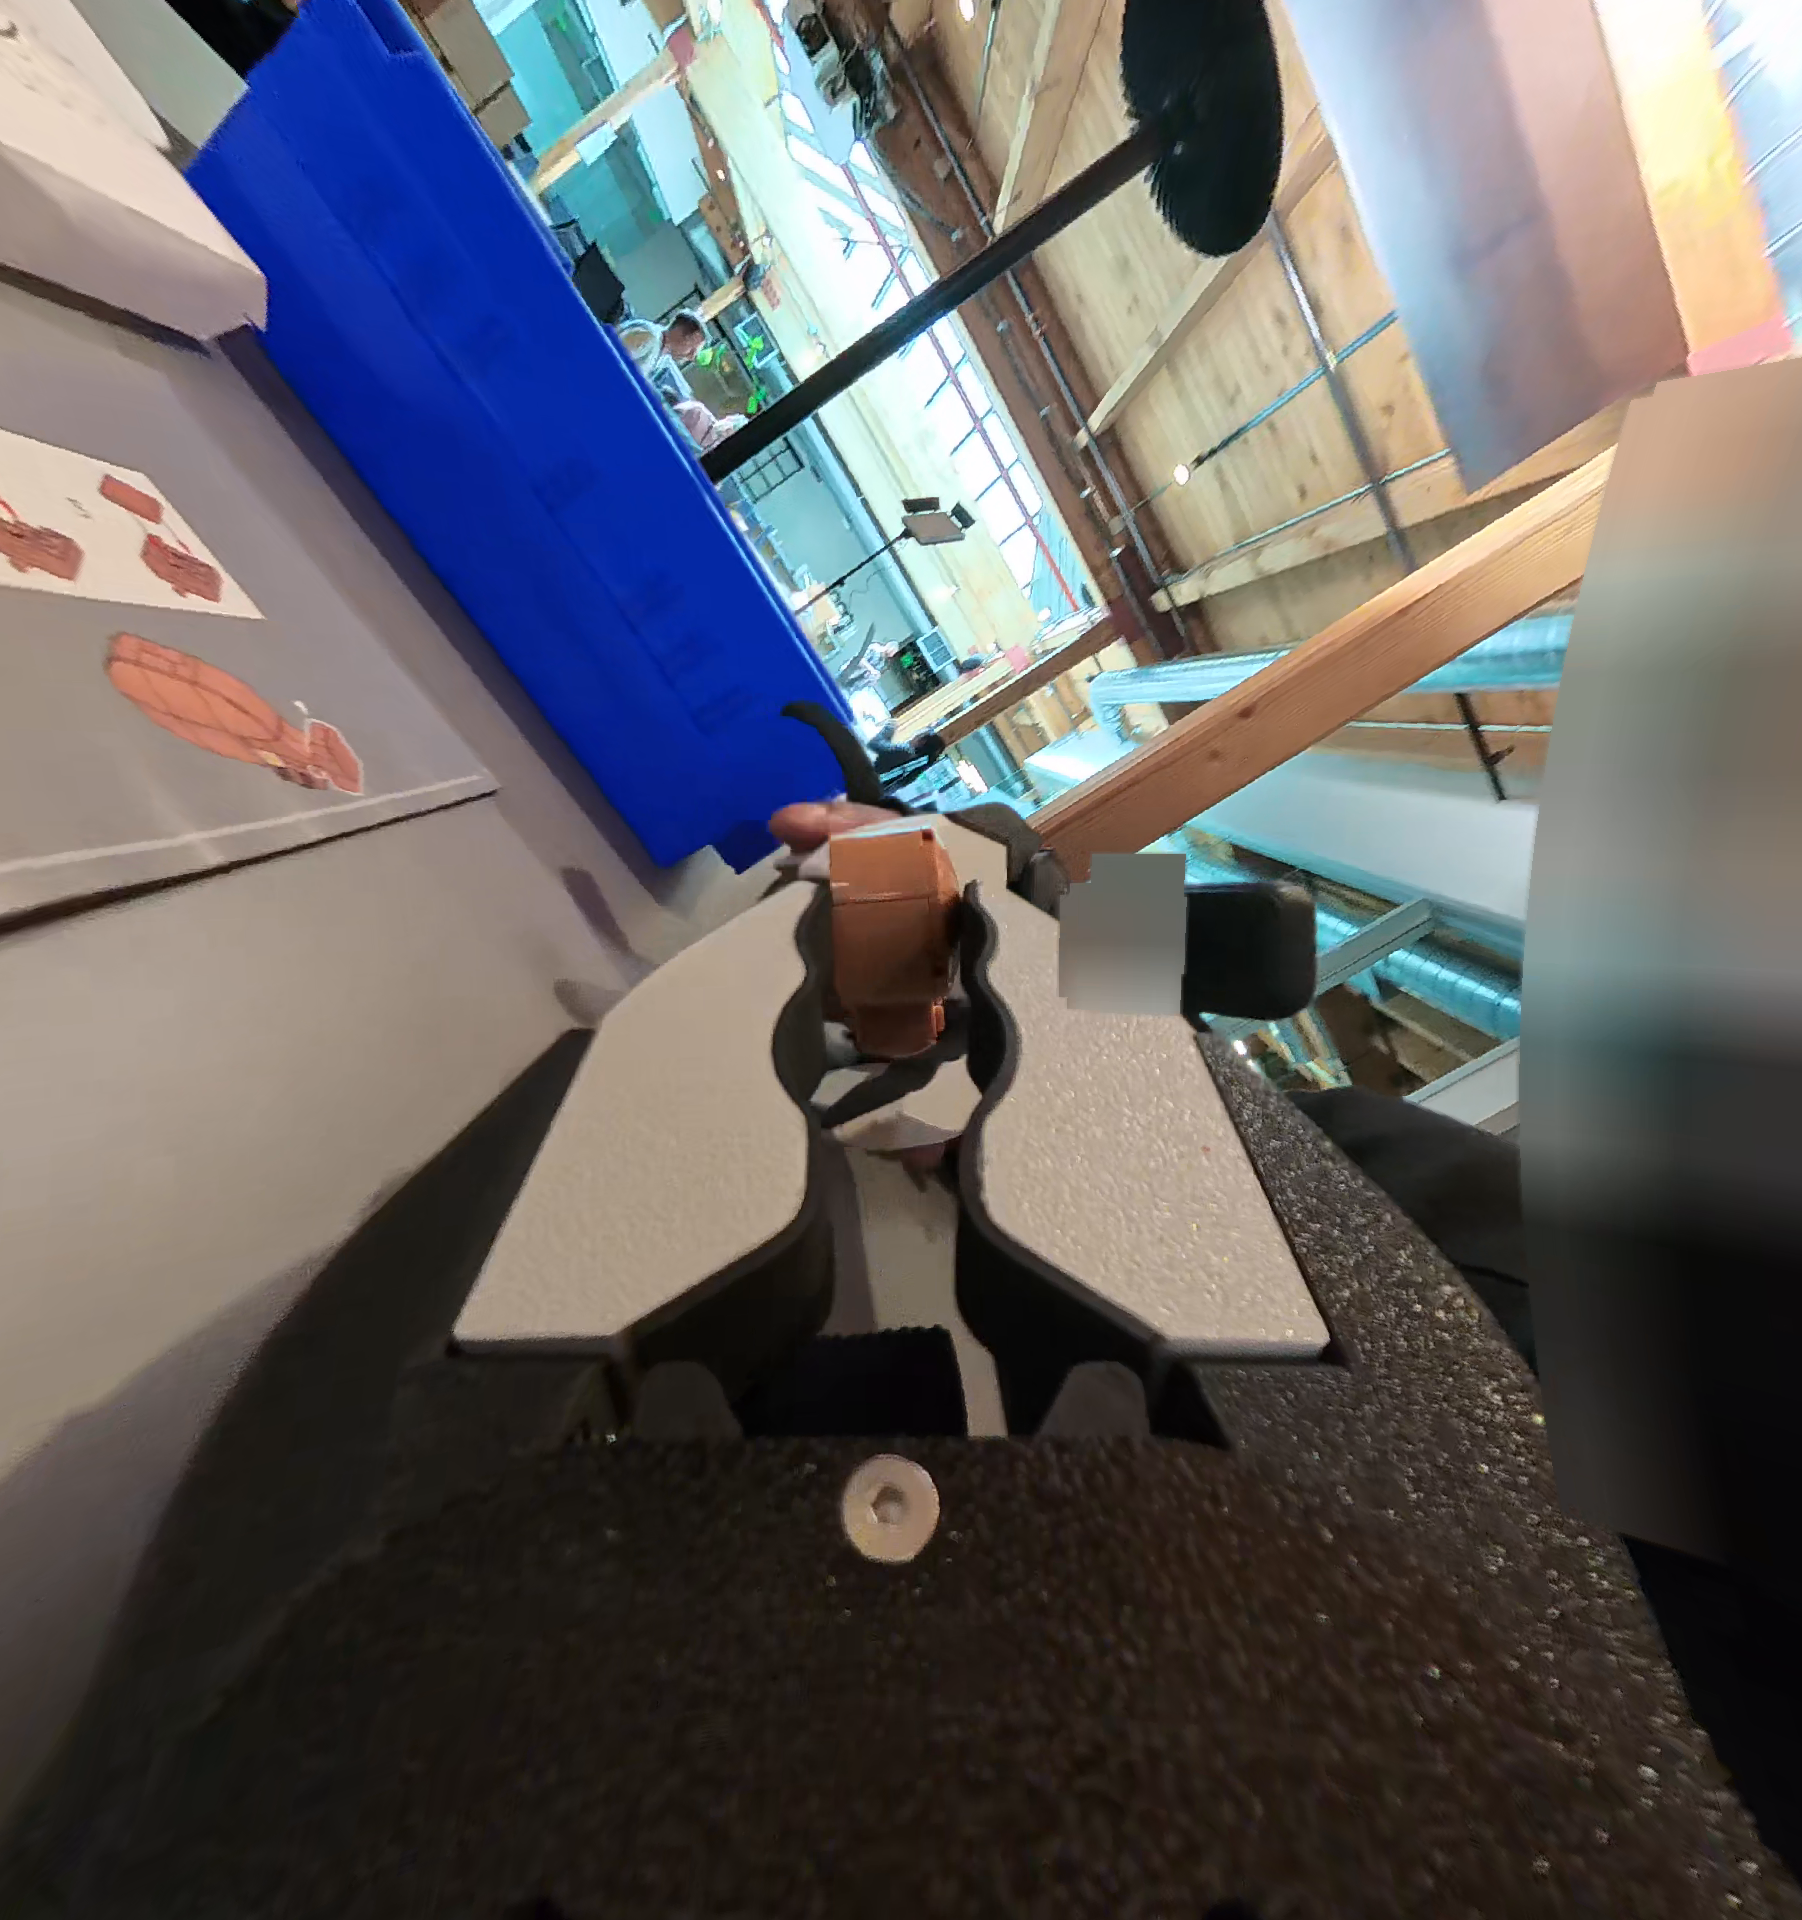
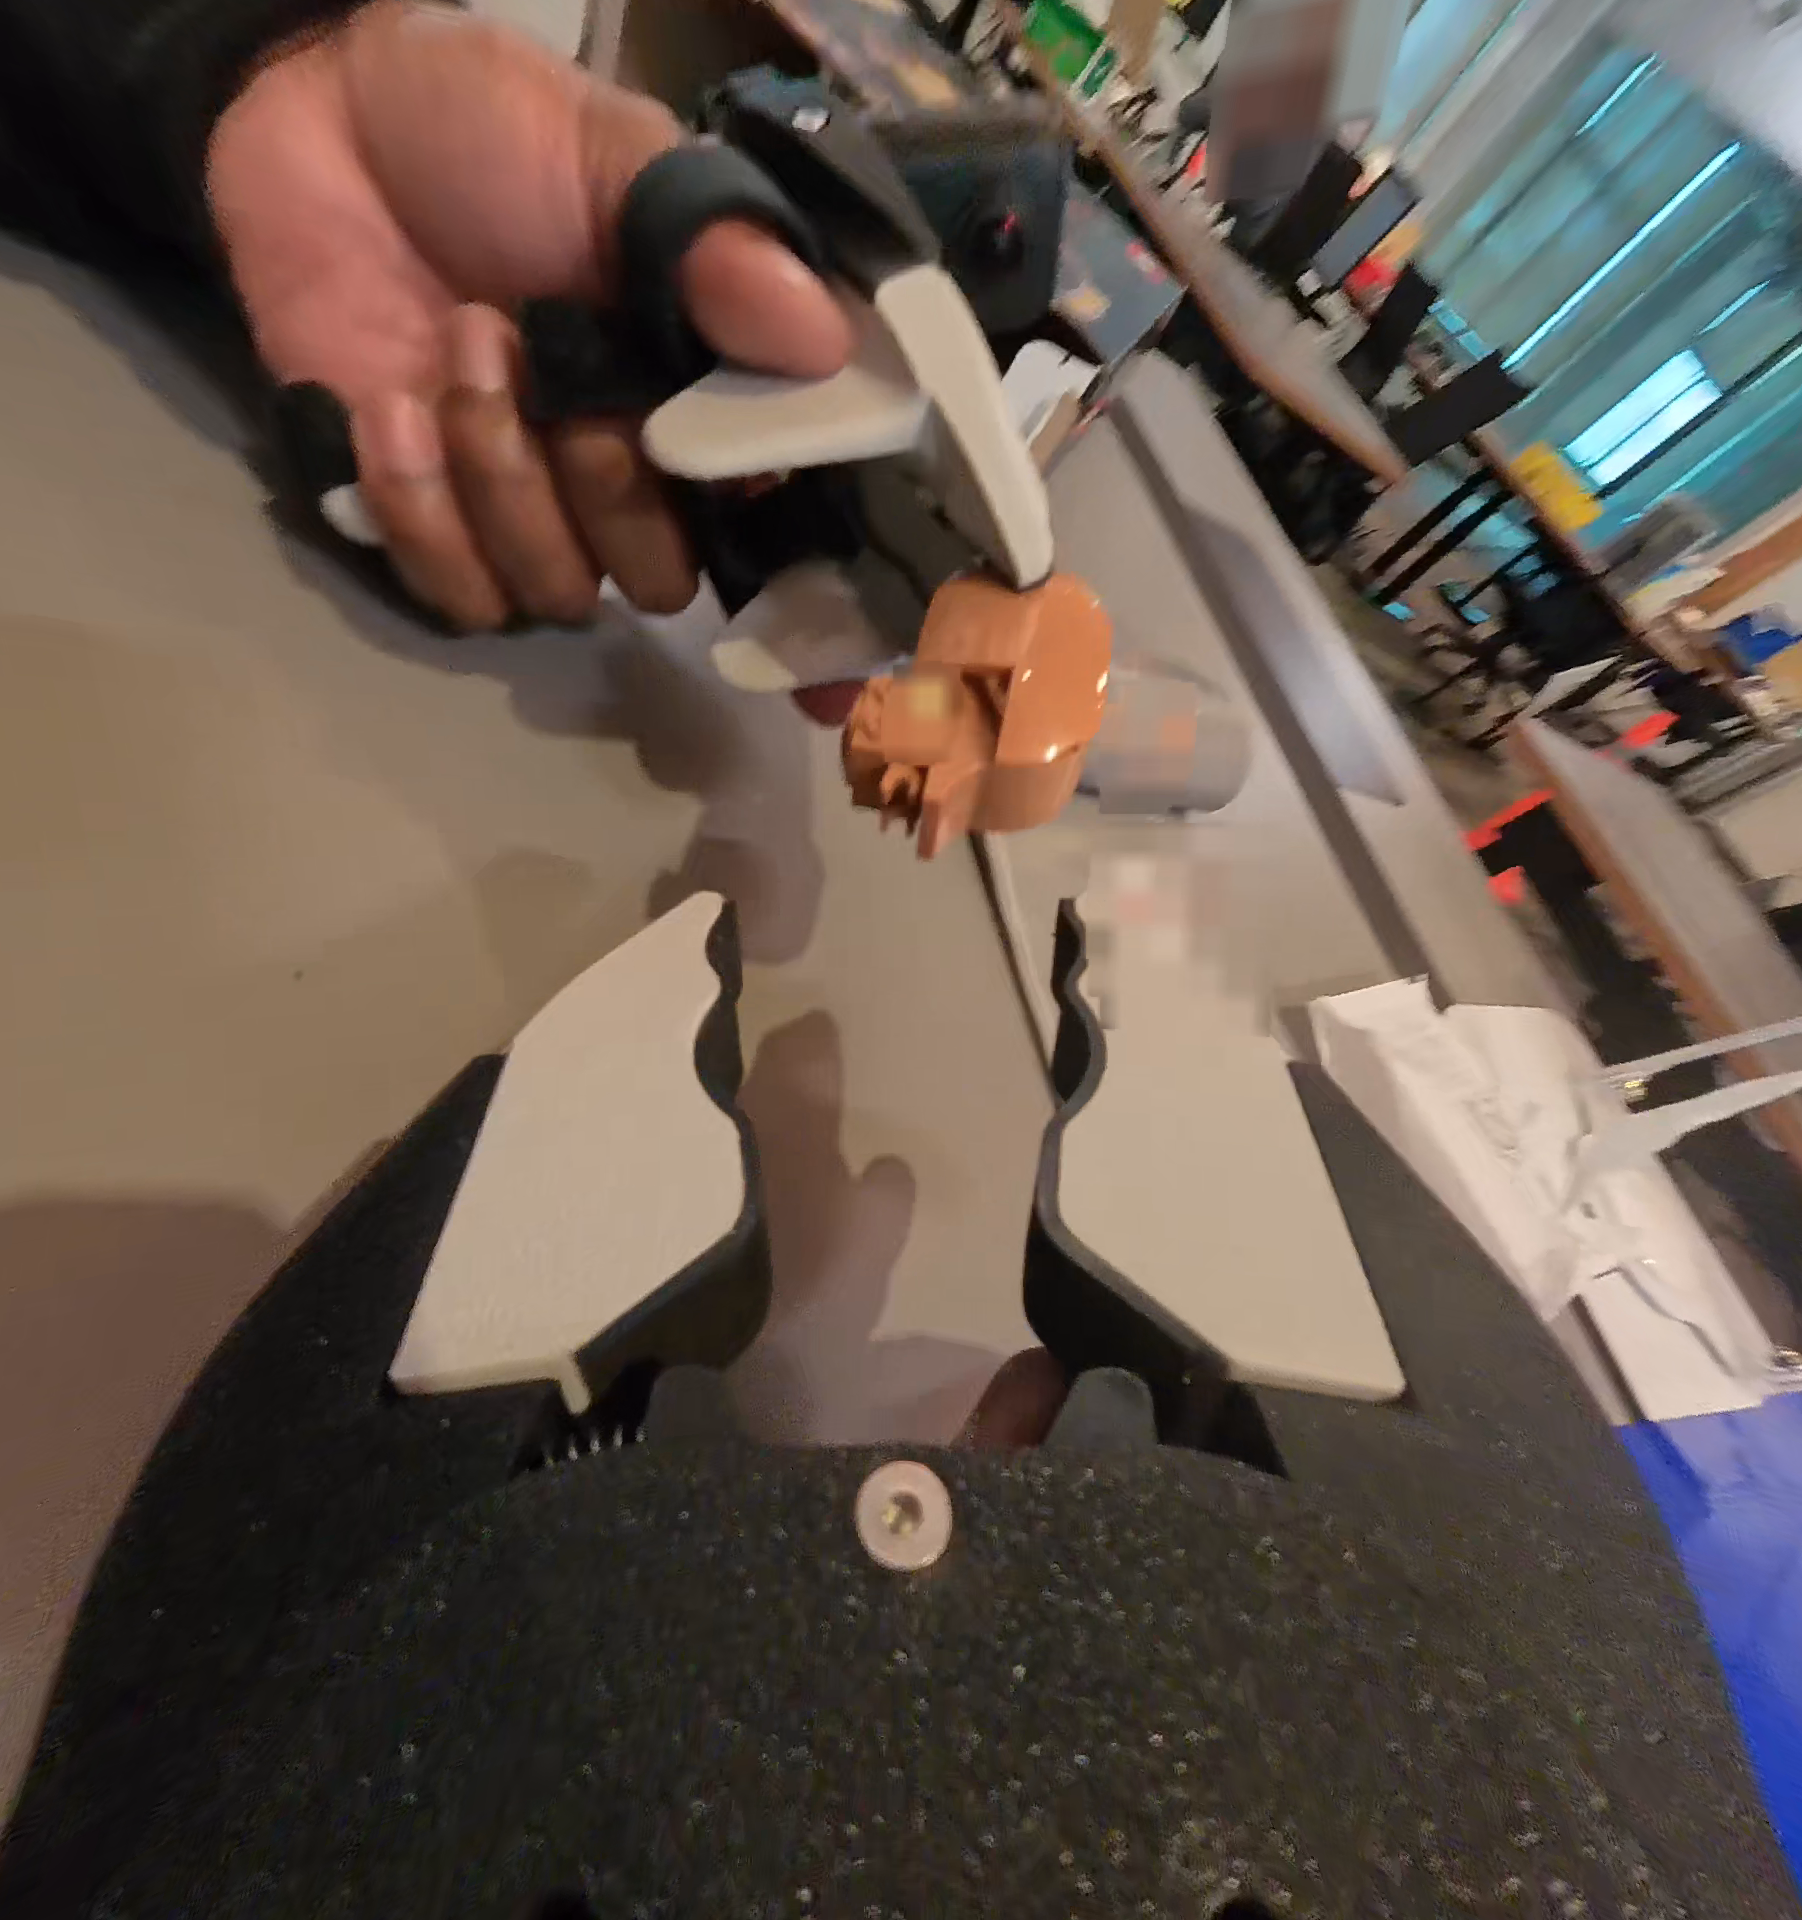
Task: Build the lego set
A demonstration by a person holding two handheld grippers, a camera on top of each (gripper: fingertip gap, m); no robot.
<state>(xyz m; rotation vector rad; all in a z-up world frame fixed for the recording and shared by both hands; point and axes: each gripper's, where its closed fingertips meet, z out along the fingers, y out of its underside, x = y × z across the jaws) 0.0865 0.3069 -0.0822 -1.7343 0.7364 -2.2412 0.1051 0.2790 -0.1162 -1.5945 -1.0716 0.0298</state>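
Left wrist view: the left gripper (image 1: 892, 966) clamps an orange-brown brick assembly (image 1: 889, 940) between its wavy black-edged fingertips, both pads pressing its sides, raised above the grey table (image 1: 201, 1039) beside a blue bin (image 1: 481, 416) and a printed sheet (image 1: 76, 520). From the right wrist view, the right gripper (image 2: 892, 997) stands wide apart and bare, the brick assembly (image 2: 990, 707) ahead of its tips, clear of both fingers, carried in the person's hand-held left gripper (image 2: 918, 623) near crumpled white paper (image 2: 1520, 1164).
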